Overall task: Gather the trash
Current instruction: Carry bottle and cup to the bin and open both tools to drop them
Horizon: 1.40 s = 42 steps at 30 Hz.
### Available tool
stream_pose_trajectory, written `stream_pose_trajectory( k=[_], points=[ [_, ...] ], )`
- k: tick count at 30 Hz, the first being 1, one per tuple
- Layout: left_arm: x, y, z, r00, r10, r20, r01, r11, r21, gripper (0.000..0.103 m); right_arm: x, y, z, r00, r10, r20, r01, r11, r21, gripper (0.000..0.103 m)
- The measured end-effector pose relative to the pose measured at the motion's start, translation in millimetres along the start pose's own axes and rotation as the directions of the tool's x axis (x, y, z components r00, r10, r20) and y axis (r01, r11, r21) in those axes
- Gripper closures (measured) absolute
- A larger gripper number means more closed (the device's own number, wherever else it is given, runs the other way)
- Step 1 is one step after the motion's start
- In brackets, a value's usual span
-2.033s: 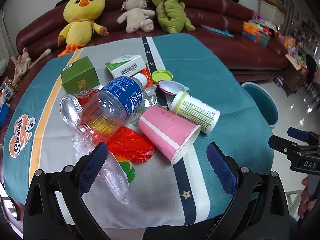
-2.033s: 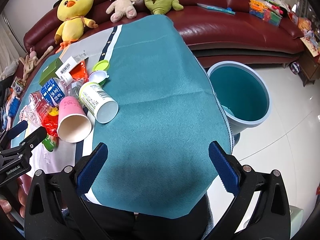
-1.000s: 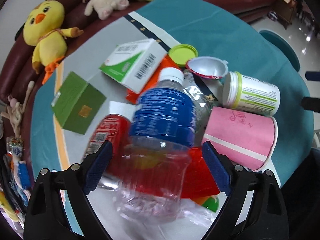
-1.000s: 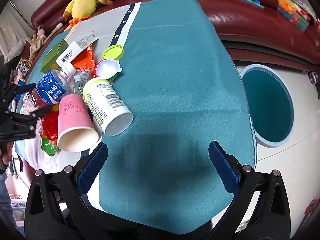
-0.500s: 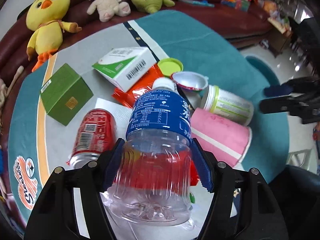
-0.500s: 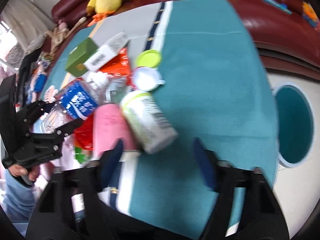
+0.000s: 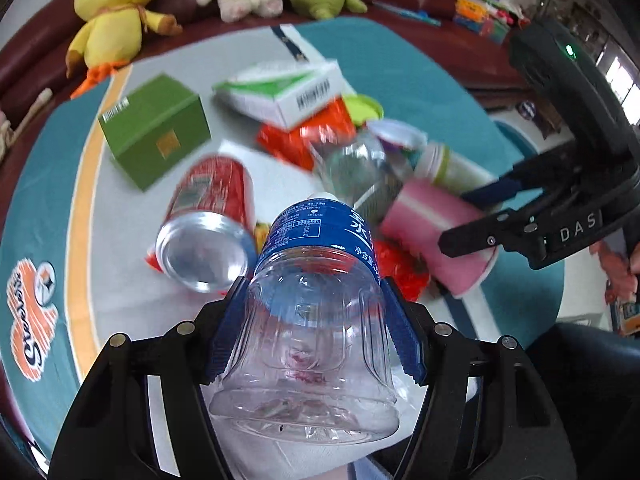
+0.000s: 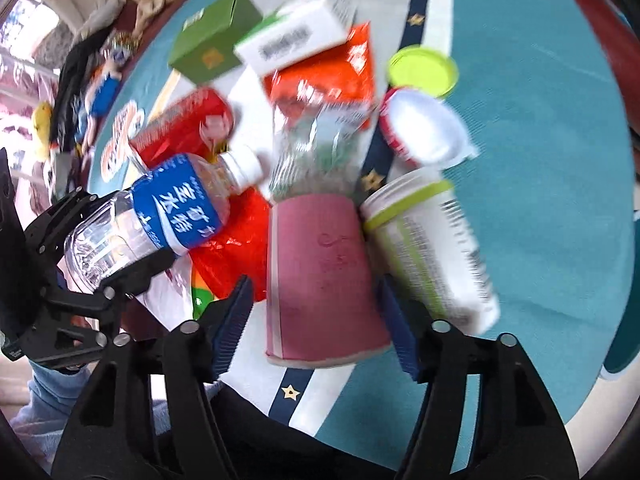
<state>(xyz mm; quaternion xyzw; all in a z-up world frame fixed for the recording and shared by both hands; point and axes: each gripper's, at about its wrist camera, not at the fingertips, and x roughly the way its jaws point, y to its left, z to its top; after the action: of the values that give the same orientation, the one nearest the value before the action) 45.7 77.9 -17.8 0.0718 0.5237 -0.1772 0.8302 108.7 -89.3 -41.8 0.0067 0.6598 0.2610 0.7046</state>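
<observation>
Blurred table (image 8: 540,128) trash: left fingers (image 7: 224,332) clamp bottle (image 7: 316,300), right fingers (image 8: 394,320) apart astride pink cup (image 8: 320,276).

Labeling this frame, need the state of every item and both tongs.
left tongs: shut on water bottle
water bottle: empty, capped, lifted
right tongs: open, straddling pink paper cup
pink paper cup: on its side, not yet gripped
soda can: on its side
white canister: lying down, lidless
green lid: off, flat on table
</observation>
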Motion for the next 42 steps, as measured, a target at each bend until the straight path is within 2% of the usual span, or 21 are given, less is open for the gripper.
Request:
stream_pose_trajectory(
  k=[5, 9, 11, 14, 17, 23, 27, 32, 37, 42],
  points=[
    [9.2, 3.0, -5.6, 1.0, 0.002, -0.028, -0.002, 1.0, 0.004, 0.035, 19.4, 0.3, 4.1, 0.999, -0.007, -0.049, 0.007, 1.0, 0.005, 0.037],
    [17.4, 1.6, -6.3, 0.999, 0.016, -0.047, -0.016, 1.0, 0.007, 0.036, 13.0, 6.3, -3.9, 1.0, 0.006, 0.005, -0.006, 1.0, -0.016, 0.045],
    [15.1, -2.9, -5.7, 0.999, 0.036, -0.028, -0.036, 0.999, 0.016, 0.036, 5.3, 5.1, -8.1, 0.999, 0.018, 0.034, -0.017, 1.0, -0.015, 0.045],
    [3.8, -1.8, 1.3, 1.0, 0.026, 0.01, -0.026, 0.999, -0.019, 0.036, -13.3, -0.1, -13.0, 0.995, 0.048, 0.086, -0.049, 0.999, 0.003, 0.045],
    [-12.1, 0.5, 9.0, 0.998, 0.025, 0.056, -0.022, 0.998, -0.054, 0.036, -36.2, -9.7, -18.4, 0.986, 0.078, 0.145, -0.082, 0.996, 0.022, 0.045],
    [-36.9, -14.6, 29.2, 0.989, 0.025, 0.144, -0.015, 0.997, -0.069, 0.036, -78.2, -46.0, -33.7, 0.963, 0.077, 0.26, -0.104, 0.99, 0.094, 0.045],
    [-35.3, -51.8, 51.8, 0.987, -0.007, 0.16, 0.009, 1.0, -0.012, 0.036, -105.9, -88.1, -48.9, 0.94, 0.038, 0.338, -0.106, 0.977, 0.185, 0.045],
    [-11.9, -119.9, 91.1, 0.984, -0.092, 0.153, 0.082, 0.994, 0.076, 0.036, -145.2, -164.1, -87.1, 0.909, -0.067, 0.412, -0.081, 0.94, 0.331, 0.045],
    [24.0, -196.2, 127.0, 0.981, -0.164, 0.102, 0.145, 0.974, 0.173, 0.036, -173.6, -253.6, -140.7, 0.875, -0.211, 0.436, -0.05, 0.856, 0.515, 0.045],
    [70.2, -276.7, 154.1, 0.982, -0.191, 0.011, 0.181, 0.944, 0.275, 0.036, -172.8, -333.1, -188.9, 0.869, -0.251, 0.427, -0.093, 0.763, 0.639, 0.045]
  ],
)
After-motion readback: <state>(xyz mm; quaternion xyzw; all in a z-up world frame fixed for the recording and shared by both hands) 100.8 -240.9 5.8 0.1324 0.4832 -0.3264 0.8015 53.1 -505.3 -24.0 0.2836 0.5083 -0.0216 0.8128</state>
